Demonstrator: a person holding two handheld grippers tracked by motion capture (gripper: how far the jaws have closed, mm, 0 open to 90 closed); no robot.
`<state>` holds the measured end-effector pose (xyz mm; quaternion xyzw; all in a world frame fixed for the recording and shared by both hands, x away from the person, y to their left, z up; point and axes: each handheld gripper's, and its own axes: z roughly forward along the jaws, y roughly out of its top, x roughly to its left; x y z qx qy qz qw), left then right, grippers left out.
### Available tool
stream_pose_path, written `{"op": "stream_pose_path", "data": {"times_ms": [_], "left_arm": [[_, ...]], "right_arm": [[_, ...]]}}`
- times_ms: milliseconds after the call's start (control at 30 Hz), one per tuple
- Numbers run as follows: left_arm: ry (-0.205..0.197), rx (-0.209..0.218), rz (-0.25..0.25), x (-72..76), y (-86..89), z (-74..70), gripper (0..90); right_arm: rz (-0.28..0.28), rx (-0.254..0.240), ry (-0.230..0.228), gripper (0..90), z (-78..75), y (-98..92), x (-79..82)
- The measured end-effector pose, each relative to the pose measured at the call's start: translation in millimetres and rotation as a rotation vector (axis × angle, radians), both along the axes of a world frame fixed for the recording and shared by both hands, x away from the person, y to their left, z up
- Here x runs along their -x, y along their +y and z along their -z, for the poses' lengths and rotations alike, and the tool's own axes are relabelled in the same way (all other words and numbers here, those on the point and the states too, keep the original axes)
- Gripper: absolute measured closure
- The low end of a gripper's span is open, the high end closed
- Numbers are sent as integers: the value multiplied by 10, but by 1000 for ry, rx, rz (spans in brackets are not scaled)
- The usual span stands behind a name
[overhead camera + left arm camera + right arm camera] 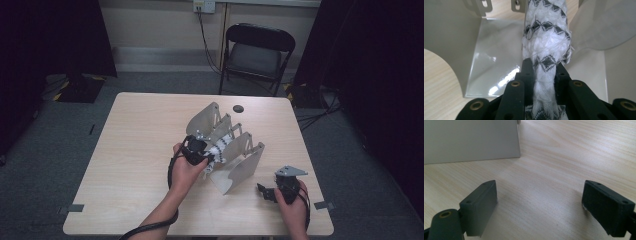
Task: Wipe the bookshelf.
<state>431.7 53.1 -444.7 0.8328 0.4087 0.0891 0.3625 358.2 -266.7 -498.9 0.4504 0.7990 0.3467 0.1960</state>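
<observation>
Left tool (544,72) clamped on rolled patterned cloth (546,42), lowering into metal rack (240,165) slot.
Next: seat cloth, release; right tool (540,205) open, idle on surface (564,152).

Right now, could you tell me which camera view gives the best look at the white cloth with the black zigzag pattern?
The left gripper view: the white cloth with the black zigzag pattern fills its centre, pinched in the left tool. The high view shows it small inside the metal divider rack.

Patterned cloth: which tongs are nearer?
Left. The left tongs are shut on the patterned cloth inside the metal rack; the right tongs sit open, apart beside it.
</observation>
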Motion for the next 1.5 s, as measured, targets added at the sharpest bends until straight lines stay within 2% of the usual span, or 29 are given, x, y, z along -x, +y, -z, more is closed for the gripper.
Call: {"op": "stream_pose_path", "data": {"times_ms": [233, 267, 333, 400, 433, 467, 500, 700, 733, 800, 833, 867, 933, 967, 1067, 1167, 1200, 1233, 1333, 1400, 1433, 1467, 1500], "left_arm": [[7, -3, 19, 58, -35, 137, 703], [-4, -15, 40, 80, -49, 158, 631], [-28, -33, 44, 97, -62, 159, 540], [-39, -44, 54, 102, -67, 148, 505], [-62, -48, 67, 102, -89, 136, 481], [-62, -48, 67, 102, -89, 136, 466], [-66, -55, 88, 89, -112, 134, 465], [-59, -88, 98, 53, -151, 214, 463], [-53, -83, 98, 51, -157, 235, 463], [-48, -88, 99, 56, -169, 264, 593], [-45, -102, 105, 56, -172, 274, 605], [-42, -111, 111, 58, -177, 283, 660], [-5, -99, 98, 71, -191, 267, 732], [-5, -99, 98, 71, -191, 267, 759], [15, -78, 99, 84, -195, 190, 793], [0, -34, 91, 98, -174, 39, 799], [-18, -11, 90, 90, -148, -95, 800], [-18, -11, 90, 90, -148, -95, 801], [-50, 34, 71, 79, -101, -319, 802], [-78, 40, 72, 72, -78, -474, 802], [-98, 53, 70, 68, -71, -542, 802], [-119, 77, 65, 63, -51, -677, 802], [-119, 77, 65, 63, -51, -677, 802]], "right_arm": [[-1, -1, 0, 123, 0, 2, -2], [-1, 0, 0, 123, 0, 2, -2], [-1, -1, 0, 123, 0, 2, -2], [-2, 0, -1, 123, 0, 2, -2], [-1, -1, 0, 123, 0, 3, -1], [-1, -1, 0, 123, 0, 3, -1], [-1, -1, 0, 123, 0, 2, -1], [-2, 0, -1, 123, 0, 2, -2], [-1, -1, 0, 123, 0, 3, -1], [-2, 0, -1, 124, 0, 2, -2], [-1, -1, 0, 123, 0, 3, -2], [-2, -1, 0, 123, 0, 3, -2], [-2, -1, 0, 123, 0, 3, -2], [-2, -1, 0, 123, 0, 3, -2], [-2, -1, 0, 124, 0, 3, -2], [-2, -1, 0, 124, 0, 3, -2], [-2, -1, 0, 123, 0, 3, -2], [-2, -1, 0, 123, 0, 3, -2], [-2, -1, 0, 123, 0, 3, -2], [0, -1, 2, 123, -1, 4, -2], [-1, -1, 1, 123, 0, 5, -2], [-1, -1, 1, 123, -1, 5, -2], [-1, -1, 1, 123, 0, 5, -3]]}}
